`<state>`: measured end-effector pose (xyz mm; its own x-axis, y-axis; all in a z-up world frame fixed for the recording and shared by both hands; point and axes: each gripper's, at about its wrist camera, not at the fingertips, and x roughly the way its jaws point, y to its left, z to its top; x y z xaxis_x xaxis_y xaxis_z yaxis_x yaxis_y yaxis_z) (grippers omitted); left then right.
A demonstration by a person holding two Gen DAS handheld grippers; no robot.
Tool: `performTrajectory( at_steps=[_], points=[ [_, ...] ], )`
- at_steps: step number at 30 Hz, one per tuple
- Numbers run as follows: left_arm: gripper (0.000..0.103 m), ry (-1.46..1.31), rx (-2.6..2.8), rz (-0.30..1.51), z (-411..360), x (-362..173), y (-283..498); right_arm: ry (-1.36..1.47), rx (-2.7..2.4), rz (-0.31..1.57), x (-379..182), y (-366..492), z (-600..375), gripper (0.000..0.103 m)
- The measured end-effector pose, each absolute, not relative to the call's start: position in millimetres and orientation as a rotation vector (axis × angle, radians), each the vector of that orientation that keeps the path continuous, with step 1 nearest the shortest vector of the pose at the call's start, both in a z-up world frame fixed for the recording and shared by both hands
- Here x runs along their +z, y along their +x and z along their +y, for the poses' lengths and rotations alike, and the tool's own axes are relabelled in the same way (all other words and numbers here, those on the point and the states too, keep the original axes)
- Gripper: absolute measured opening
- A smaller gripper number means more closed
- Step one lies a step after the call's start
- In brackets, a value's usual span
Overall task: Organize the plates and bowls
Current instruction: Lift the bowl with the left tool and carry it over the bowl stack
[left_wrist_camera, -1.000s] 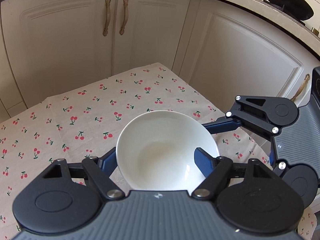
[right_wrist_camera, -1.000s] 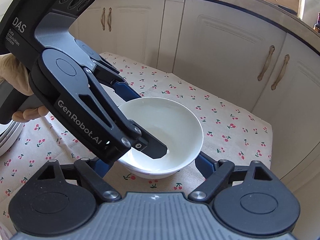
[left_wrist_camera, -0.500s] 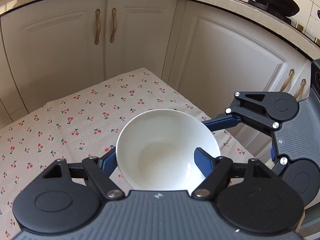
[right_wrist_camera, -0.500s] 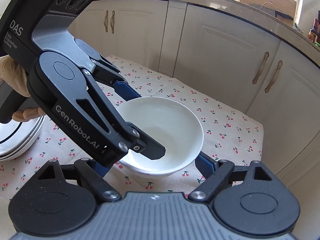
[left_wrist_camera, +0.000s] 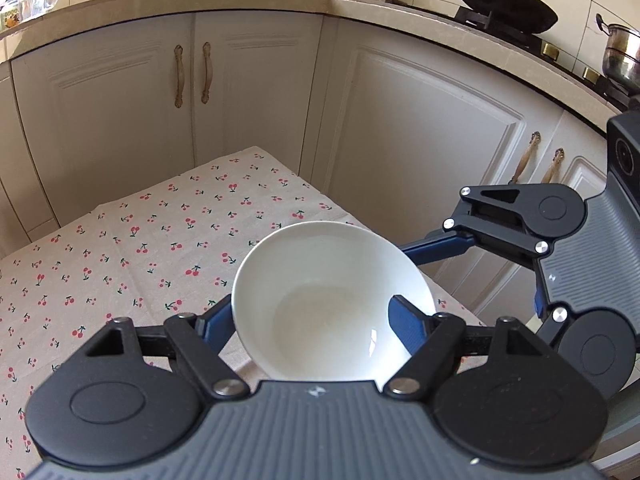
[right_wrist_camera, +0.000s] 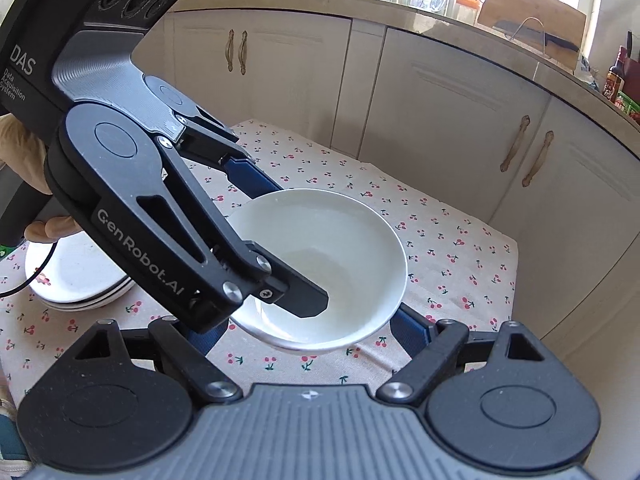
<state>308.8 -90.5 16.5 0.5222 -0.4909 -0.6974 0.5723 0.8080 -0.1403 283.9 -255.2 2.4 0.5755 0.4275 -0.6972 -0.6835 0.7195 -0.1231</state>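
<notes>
A white bowl (left_wrist_camera: 332, 300) is held above the cherry-print tablecloth (left_wrist_camera: 140, 248). My left gripper (left_wrist_camera: 312, 320) is shut on the bowl, blue fingers on either side of it. My right gripper (right_wrist_camera: 304, 328) also has its fingers on both sides of the same bowl (right_wrist_camera: 340, 248) and grips it. In the right wrist view the left gripper's body (right_wrist_camera: 160, 216) reaches in from the left, one finger inside the bowl. A stack of white plates (right_wrist_camera: 76, 276) lies on the cloth at the left.
White cabinet doors (left_wrist_camera: 420, 152) close off the far and right sides of the table. A countertop with a wok (left_wrist_camera: 504, 4) and a pot (left_wrist_camera: 620, 56) runs above them. The table's right edge (right_wrist_camera: 516, 280) is close to the bowl.
Both grippers have risen with the bowl between them; the table has dropped lower in view and the countertop has come into sight. The plate stack now shows fully in the right wrist view.
</notes>
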Motion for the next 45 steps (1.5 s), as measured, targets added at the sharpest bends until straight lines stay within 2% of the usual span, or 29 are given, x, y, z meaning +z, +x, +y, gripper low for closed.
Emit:
performTrajectory(
  at_steps=[24, 45],
  points=[
    [0.080, 0.111, -0.690, 0.766, -92.5, 35.2, 209.5, -0.402, 0.662, 0.686, 12.8, 189.1, -261.5, 0.091],
    [0.080, 0.084, -0.718, 0.842, -94.7, 6.1, 177.9, -0.360, 0.672, 0.759, -13.2, 148.8, -265.5, 0.091]
  ],
)
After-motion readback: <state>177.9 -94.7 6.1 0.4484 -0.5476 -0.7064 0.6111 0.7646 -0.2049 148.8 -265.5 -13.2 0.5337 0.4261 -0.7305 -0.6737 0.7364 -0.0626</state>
